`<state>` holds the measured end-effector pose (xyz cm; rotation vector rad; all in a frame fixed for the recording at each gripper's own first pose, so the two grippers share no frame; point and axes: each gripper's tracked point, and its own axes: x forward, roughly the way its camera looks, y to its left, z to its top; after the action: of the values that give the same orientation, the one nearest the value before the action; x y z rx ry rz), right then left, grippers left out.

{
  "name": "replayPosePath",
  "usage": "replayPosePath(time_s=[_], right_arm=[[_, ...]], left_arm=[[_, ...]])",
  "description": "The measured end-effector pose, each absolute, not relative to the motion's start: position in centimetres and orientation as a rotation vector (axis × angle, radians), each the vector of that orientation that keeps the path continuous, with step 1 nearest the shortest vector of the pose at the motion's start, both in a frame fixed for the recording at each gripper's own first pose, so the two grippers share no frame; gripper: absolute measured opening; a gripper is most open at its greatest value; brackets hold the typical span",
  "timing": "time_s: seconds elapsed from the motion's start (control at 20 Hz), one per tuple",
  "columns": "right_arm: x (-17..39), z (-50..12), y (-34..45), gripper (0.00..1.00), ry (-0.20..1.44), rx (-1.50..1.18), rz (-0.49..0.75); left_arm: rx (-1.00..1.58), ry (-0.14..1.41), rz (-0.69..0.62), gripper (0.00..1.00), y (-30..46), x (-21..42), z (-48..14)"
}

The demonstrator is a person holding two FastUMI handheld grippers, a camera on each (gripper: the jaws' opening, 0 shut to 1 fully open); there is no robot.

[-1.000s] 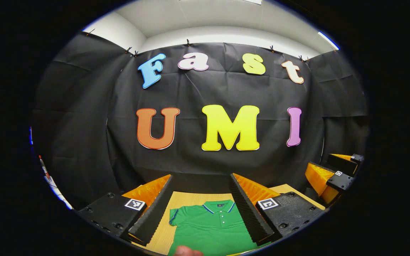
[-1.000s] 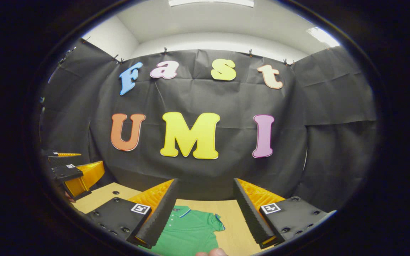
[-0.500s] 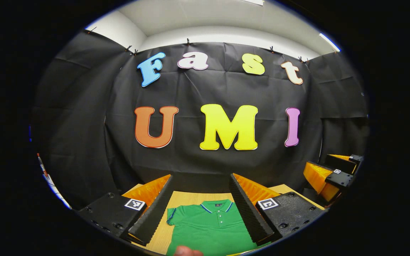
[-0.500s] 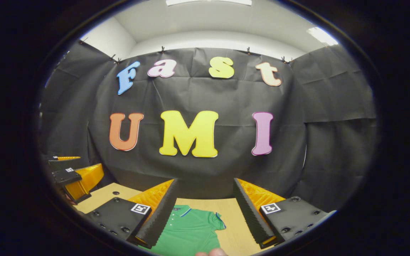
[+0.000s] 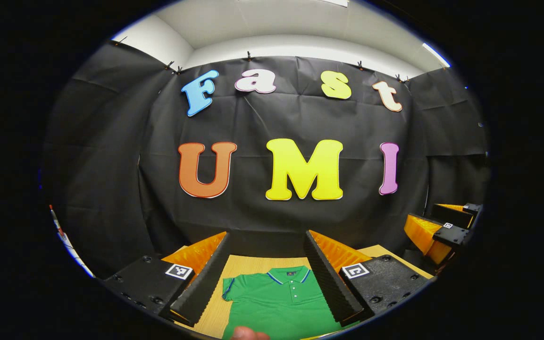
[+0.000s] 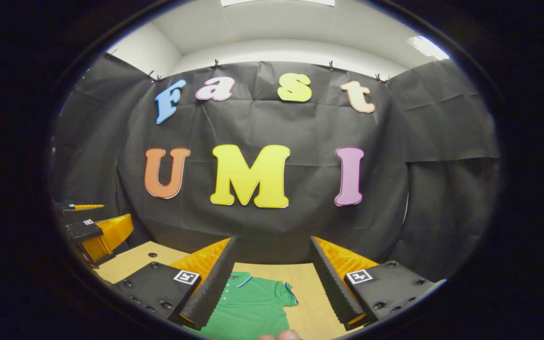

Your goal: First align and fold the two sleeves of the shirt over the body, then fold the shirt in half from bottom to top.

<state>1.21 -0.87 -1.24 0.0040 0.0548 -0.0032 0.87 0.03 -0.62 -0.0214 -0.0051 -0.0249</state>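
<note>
A green polo shirt with a blue-trimmed collar lies flat on the wooden table, collar toward the wall. In the left gripper view my left gripper hangs open above it, its fingers framing the collar and one short sleeve. The right gripper view has the shirt lower left, its other sleeve spread out, and my right gripper open above it. Each gripper also appears at the far edge of the other's view: the right gripper and the left gripper. Both hold nothing.
The black cloth wall stands close behind the table's far edge. Bare wood lies to the right of the shirt's sleeve. A fingertip pokes in at the bottom of the left gripper view.
Almost nothing differs; both views drift very slightly, and the shirt and both open grippers stay as they were.
</note>
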Motion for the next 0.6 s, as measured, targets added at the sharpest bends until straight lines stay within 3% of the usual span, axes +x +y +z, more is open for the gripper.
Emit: replayPosePath(time_s=[0.6], right_arm=[[3.7, -5.3, -2.5, 0.95, 0.14, -0.06, 0.088]], left_arm=[[-0.001, 0.038, -0.017, 0.99, -0.8, 1.8, -2.1]])
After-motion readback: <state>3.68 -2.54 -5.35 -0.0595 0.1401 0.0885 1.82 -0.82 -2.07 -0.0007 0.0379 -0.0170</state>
